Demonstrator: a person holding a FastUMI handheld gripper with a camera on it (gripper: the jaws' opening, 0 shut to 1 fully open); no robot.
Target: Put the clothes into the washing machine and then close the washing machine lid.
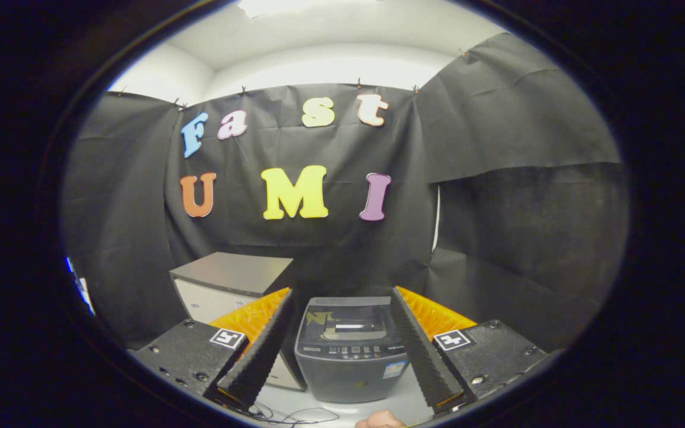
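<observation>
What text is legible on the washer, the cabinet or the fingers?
Nothing reads clearly.
Control panel of the washing machine: print too small.
Sticker on its front: blurred.
Grey cabinet: none.
Square tags beside the fingers: patterns, no words.
Gripper: open, machine just beyond the fingers.

Bright overhead light, dim black booth below, strong fisheye bending at edges, focus sharp.

The washing machine (349, 351) carries a small sticker and panel markings, too small to read.
</observation>
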